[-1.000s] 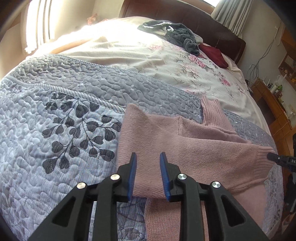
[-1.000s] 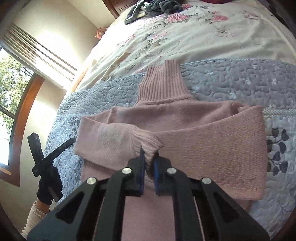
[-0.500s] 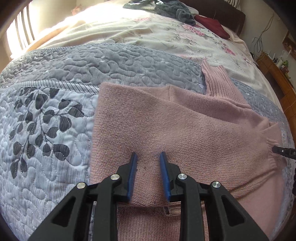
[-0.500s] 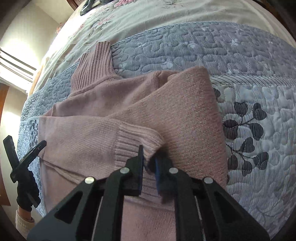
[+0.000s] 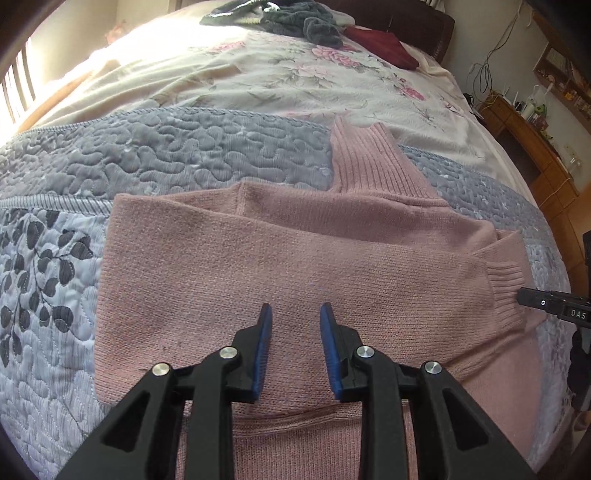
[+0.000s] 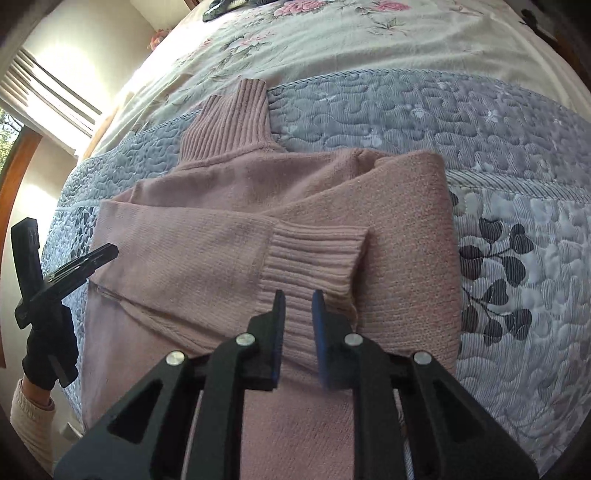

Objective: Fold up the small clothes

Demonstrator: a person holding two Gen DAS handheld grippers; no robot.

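Observation:
A pink turtleneck sweater (image 5: 258, 266) lies on the grey quilt (image 5: 184, 147), collar (image 5: 365, 162) pointing up the bed. Both sleeves are folded across the body. In the right wrist view one sleeve's ribbed cuff (image 6: 314, 254) rests flat over the other sleeve. My right gripper (image 6: 298, 297) stands open, its tips just above the cuff's near edge and holding nothing. My left gripper (image 5: 295, 310) is open too, hovering over the folded sleeve at the sweater's middle. The left gripper (image 6: 74, 266) also shows in a gloved hand at the sweater's left side.
A heap of grey clothes (image 5: 295, 22) and a dark red garment (image 5: 380, 46) lie near the headboard on the floral bedspread (image 5: 295, 85). Wooden furniture (image 5: 535, 147) with cables stands beside the bed. A bright window with blinds (image 6: 55, 92) is on the other side.
My right gripper carried the sleeve cuff across the sweater, then opened and let it go; the cuff now lies flat. The left gripper stayed open above the sweater.

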